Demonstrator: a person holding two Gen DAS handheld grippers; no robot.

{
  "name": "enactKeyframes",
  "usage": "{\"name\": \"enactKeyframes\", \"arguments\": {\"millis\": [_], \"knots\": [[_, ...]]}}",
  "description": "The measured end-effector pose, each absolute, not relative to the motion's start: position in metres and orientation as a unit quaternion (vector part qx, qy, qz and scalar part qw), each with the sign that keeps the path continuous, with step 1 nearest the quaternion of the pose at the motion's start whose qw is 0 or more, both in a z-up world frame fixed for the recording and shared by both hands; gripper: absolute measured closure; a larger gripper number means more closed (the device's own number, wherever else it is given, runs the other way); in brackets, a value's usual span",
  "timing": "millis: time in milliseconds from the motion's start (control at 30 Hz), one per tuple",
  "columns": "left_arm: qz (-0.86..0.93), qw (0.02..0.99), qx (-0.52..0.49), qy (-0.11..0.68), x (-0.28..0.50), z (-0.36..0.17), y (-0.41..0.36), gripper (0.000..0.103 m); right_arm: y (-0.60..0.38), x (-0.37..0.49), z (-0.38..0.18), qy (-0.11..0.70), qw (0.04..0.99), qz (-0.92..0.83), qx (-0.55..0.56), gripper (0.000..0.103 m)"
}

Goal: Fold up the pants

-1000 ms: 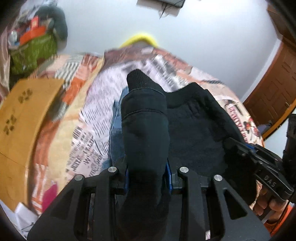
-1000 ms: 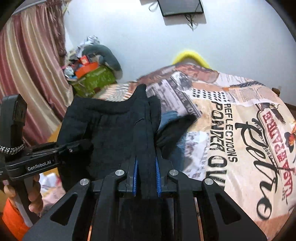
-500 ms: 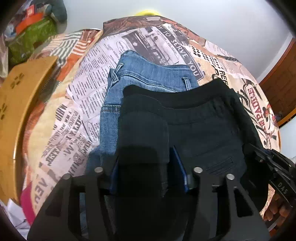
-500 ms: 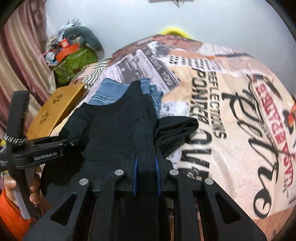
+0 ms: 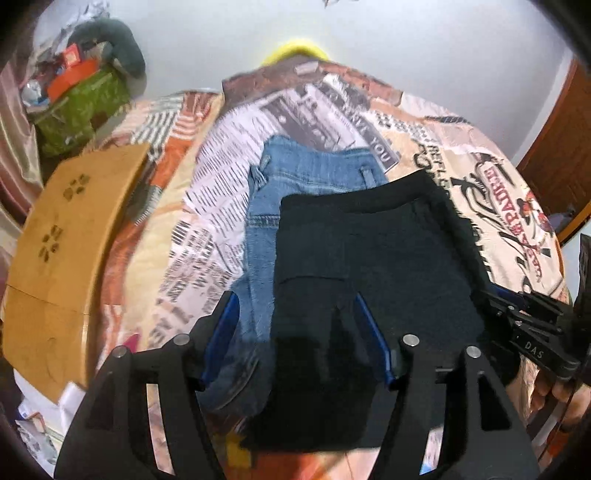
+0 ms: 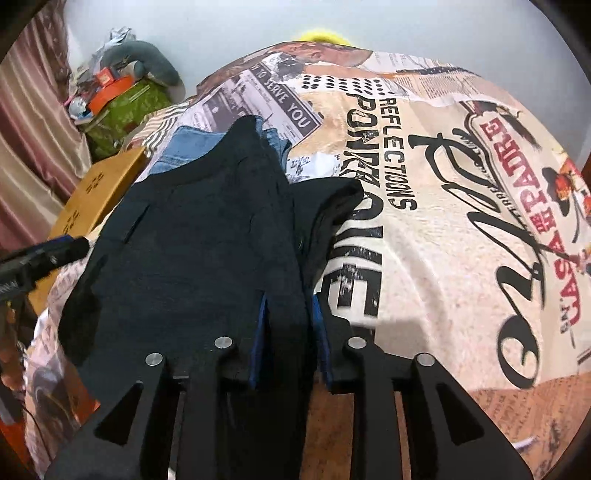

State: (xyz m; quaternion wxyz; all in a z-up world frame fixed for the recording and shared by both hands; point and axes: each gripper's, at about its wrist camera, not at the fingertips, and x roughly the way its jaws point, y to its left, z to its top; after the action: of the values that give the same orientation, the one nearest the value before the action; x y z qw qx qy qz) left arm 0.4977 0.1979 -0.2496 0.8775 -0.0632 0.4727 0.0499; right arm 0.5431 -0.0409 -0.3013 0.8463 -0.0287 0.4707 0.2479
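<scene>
We see matt black knit pants (image 5: 369,266), faded blue denim jeans (image 5: 295,173), printed cloth bedsheet (image 6: 461,221), smooth wooden board (image 5: 70,236).

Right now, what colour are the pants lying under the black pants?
Light blue denim: the jeans show best in the left wrist view, beyond the black pants.

This is a bedroom in a home. A bed (image 6: 461,229) takes up most of the room, spread with a bedspread printed like old newspapers and posters. Beyond the bed's far end is a plain pale wall (image 6: 369,22). To the bed's left hang pinkish curtains (image 6: 33,110), and beside them is a heap of belongings with a green bag (image 5: 79,107). To the bed's right stands a brown wooden door (image 5: 557,147).
</scene>
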Motion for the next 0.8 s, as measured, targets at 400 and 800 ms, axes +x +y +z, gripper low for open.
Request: {"name": "enactKeyframes", "arguments": {"millis": [400,800], "knots": [[0.047,0.942,-0.024,0.33,0.384,-0.112,0.159,0.039,-0.098,0.445,-0.16,0.339,0.892,0.297,0.004,0.079],[0.025,0.986,-0.005,0.166,0.216,-0.004,0.098,0.039,-0.137,0.28,-0.04,0.142,0.926,0.35,0.017,0.079]]}}
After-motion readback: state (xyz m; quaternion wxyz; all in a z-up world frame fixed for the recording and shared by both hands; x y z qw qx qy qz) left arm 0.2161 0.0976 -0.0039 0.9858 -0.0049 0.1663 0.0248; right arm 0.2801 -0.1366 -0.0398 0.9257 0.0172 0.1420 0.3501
